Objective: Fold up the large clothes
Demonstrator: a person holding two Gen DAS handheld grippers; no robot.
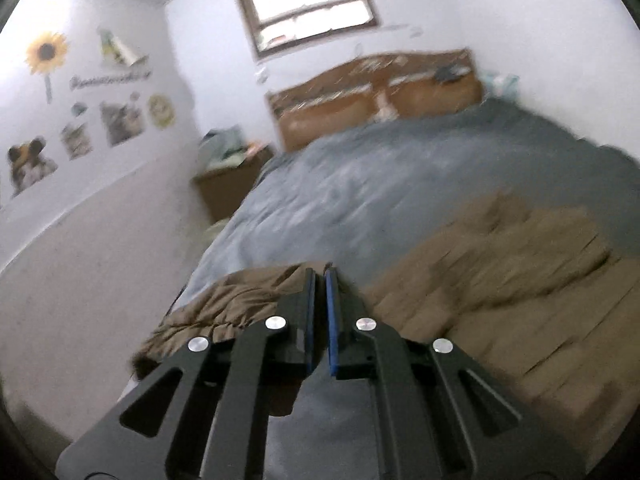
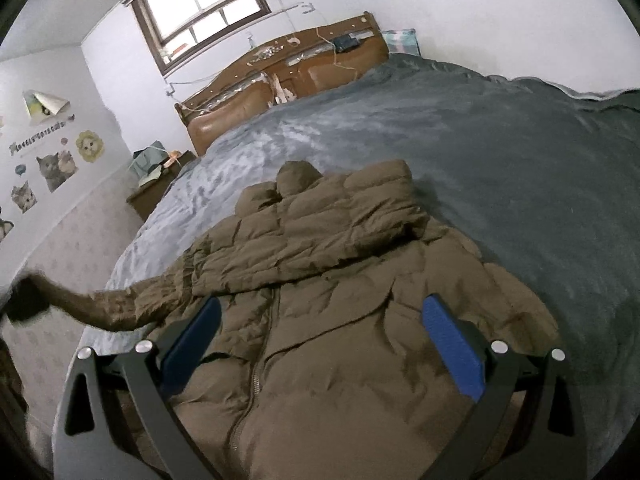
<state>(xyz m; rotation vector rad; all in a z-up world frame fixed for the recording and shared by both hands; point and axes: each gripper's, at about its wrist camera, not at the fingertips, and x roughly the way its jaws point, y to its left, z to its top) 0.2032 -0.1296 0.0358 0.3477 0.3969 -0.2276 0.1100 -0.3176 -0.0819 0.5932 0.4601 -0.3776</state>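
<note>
A bedroom is seen from both wrist cams, with a big bed (image 2: 500, 152) covered in a grey-blue blanket taking up most of the room. A brown wooden headboard (image 2: 280, 76) with small clutter on its ledge is set against the far wall, under a dark-framed window (image 2: 200, 8). A low nightstand (image 2: 156, 184) piled with a teal thing and some papers is wedged beside the bed, and the side wall is plastered with stickers: a sunflower (image 1: 46, 54), cats (image 2: 56, 168) and some blurry lettering. The left view is pretty smeared, so details there are hard to make out. The brown puffer jacket (image 2: 320, 288) is spread on the near part of the bed, zipper up, hood bunched toward the headboard. One sleeve (image 2: 120, 304) is stretched out off to the left edge of the right view, toward a dark blurred shape that can't be identified. The left gripper (image 1: 320, 276) is seen with its blue pads nearly pressed together, only a thin slit left between them; whether any fabric is pinched in there can't be told, though the jacket's edge is bunched right around the fingertips. The right gripper (image 2: 320, 308) is held wide open with nothing in it, hovering over the jacket's front, the zipper falling between its two blue pads (image 2: 452, 348).
</note>
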